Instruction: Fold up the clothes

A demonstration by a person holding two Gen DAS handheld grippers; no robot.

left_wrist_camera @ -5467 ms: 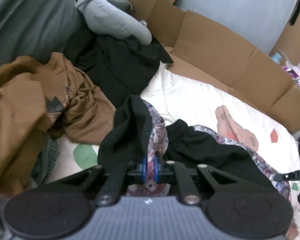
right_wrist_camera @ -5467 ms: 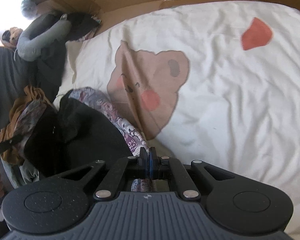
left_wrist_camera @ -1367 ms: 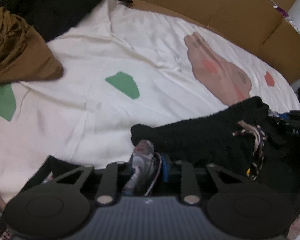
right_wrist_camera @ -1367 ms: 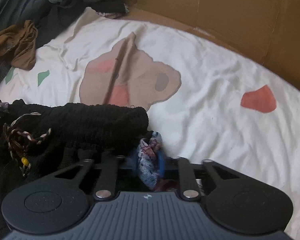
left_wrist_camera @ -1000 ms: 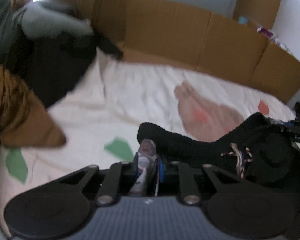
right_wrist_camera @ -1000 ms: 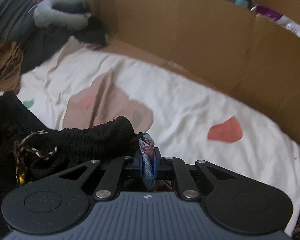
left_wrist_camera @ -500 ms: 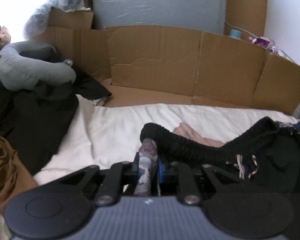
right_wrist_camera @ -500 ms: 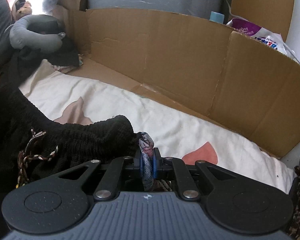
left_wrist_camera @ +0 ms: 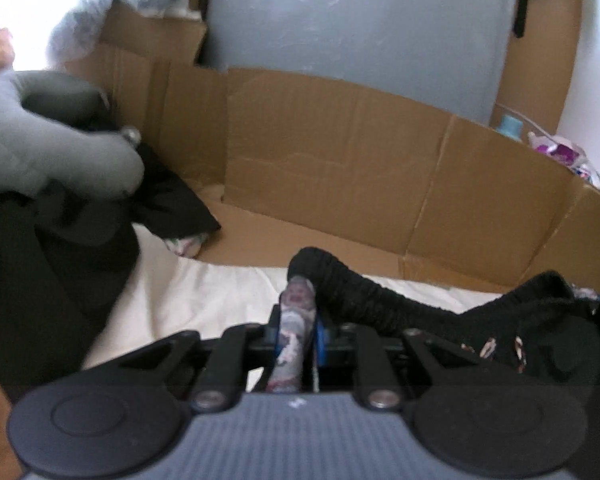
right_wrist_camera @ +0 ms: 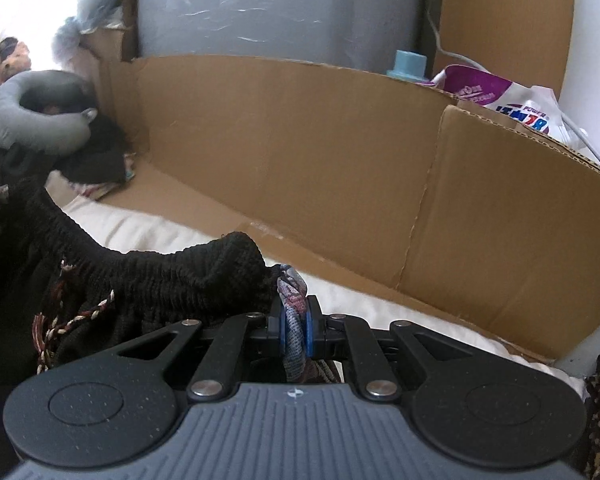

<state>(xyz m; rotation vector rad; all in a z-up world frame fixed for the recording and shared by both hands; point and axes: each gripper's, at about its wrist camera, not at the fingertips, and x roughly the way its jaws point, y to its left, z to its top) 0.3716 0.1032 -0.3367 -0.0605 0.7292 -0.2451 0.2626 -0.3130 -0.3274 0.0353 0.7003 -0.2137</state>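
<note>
Change since earlier: both grippers have swung up from the sheet toward the cardboard wall, garment still clamped.
Left gripper: jaws pinched on patterned fabric of the black garment.
Right gripper: jaws likewise clamped on the garment's other end.
Garment: ribbed waistband stretched between the grippers, above the cream bedsheet.
Background: grey neck pillow, far left.

Both tools tilt downward and forward: the left gripper is clamped on a fold of patterned cloth at its 12 o'clock, and the right gripper is likewise pinched tight on cloth straight ahead.
</note>
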